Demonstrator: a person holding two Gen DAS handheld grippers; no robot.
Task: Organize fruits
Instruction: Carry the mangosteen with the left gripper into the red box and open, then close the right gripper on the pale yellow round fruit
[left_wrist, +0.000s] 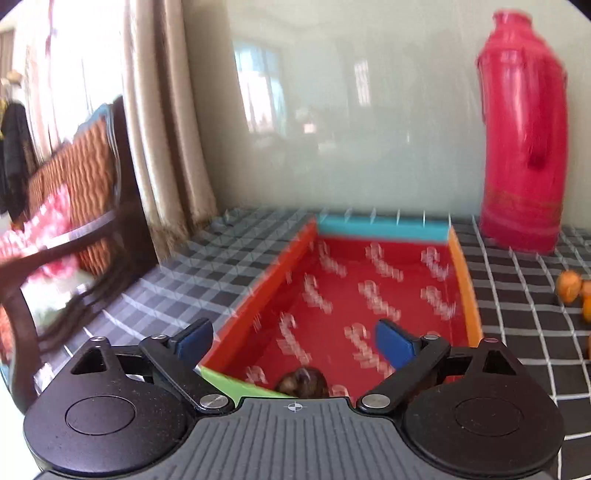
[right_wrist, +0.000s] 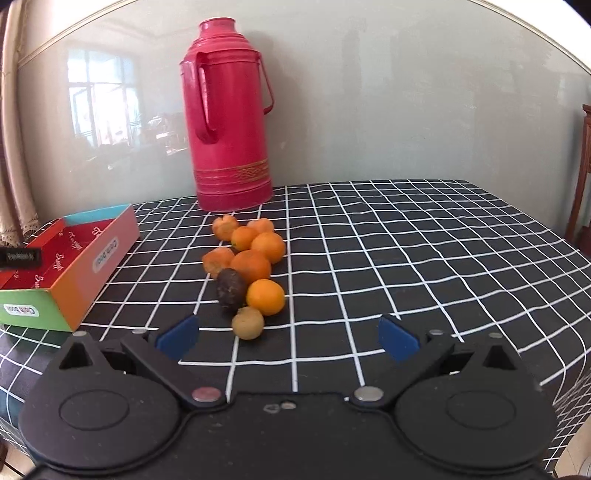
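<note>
A colourful cardboard box (left_wrist: 465, 280) with a red printed floor lies on the checked tablecloth; it also shows in the right wrist view (right_wrist: 92, 273) at the left. My left gripper (left_wrist: 295, 341) is open above the box's near end, and a dark brown fruit (left_wrist: 303, 382) lies in the box just below it. My right gripper (right_wrist: 288, 336) is open and empty, just in front of a pile of several oranges (right_wrist: 255, 264), a dark brown fruit (right_wrist: 231, 288) and a small yellowish fruit (right_wrist: 248, 322).
A tall red thermos (right_wrist: 231, 122) stands behind the fruit by the wall; it also shows in the left wrist view (left_wrist: 524, 140). A dark wooden chair (left_wrist: 92, 206) and curtain stand left of the table. Some oranges (left_wrist: 570, 286) show at the right edge.
</note>
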